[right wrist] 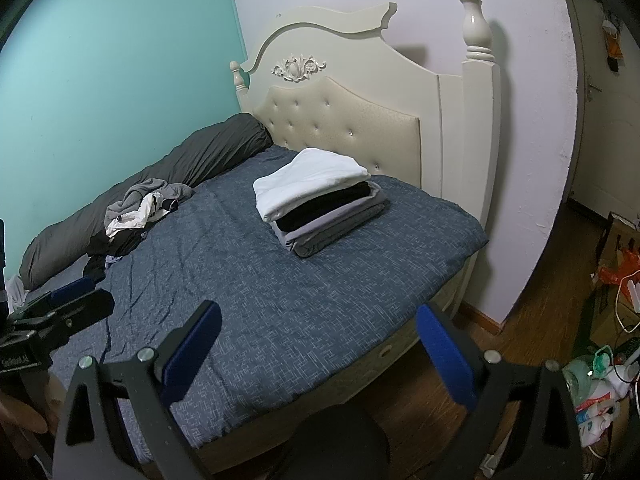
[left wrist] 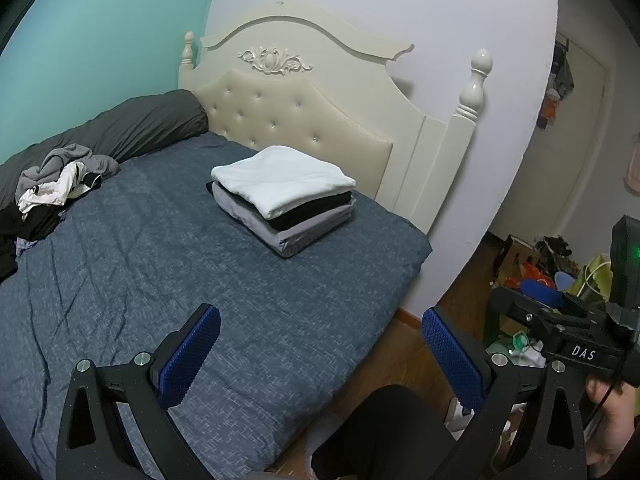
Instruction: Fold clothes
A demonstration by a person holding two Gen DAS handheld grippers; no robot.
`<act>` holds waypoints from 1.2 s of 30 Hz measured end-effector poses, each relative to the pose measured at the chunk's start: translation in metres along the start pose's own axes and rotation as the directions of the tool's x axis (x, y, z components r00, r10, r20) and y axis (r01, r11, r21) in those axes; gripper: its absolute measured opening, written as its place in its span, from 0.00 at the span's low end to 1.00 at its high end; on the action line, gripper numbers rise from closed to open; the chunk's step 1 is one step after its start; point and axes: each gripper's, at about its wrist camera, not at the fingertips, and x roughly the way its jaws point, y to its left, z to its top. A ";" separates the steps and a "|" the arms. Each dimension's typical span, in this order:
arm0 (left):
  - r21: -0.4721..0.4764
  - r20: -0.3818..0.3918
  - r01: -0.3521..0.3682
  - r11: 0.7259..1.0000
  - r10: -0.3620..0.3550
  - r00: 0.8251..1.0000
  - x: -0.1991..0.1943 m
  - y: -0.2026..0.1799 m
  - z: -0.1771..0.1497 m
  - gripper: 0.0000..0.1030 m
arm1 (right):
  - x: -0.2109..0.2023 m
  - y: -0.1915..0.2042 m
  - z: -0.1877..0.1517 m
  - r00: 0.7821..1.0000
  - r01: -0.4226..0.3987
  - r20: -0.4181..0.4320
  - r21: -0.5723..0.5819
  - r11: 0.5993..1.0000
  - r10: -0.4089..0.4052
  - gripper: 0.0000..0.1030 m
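A stack of folded clothes, white on top, black and grey below, lies on the blue bed cover near the headboard; it also shows in the right wrist view. A heap of unfolded grey, white and black clothes lies at the far left of the bed. My left gripper is open and empty above the bed's near edge. My right gripper is open and empty, also at the near edge. Each gripper shows at the edge of the other's view.
A rolled dark grey duvet lies along the teal wall. The cream headboard stands behind the stack. Bags and clutter sit on the wooden floor at the right. A dark rounded object is below the grippers.
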 end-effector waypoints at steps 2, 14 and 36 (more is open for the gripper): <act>-0.002 -0.002 -0.001 1.000 0.001 1.000 0.001 0.000 0.000 1.00 | 0.000 0.000 0.000 1.000 0.002 0.002 0.000 1.000 -0.002 0.96; -0.004 -0.007 0.006 1.000 -0.006 1.000 0.001 -0.002 0.000 0.99 | 0.000 -0.003 0.000 1.000 0.008 0.005 0.007 1.000 -0.008 0.96; -0.008 -0.012 0.010 1.000 -0.010 1.000 0.000 0.001 -0.001 1.00 | -0.001 -0.002 0.000 1.000 0.000 0.002 0.013 1.000 0.000 1.00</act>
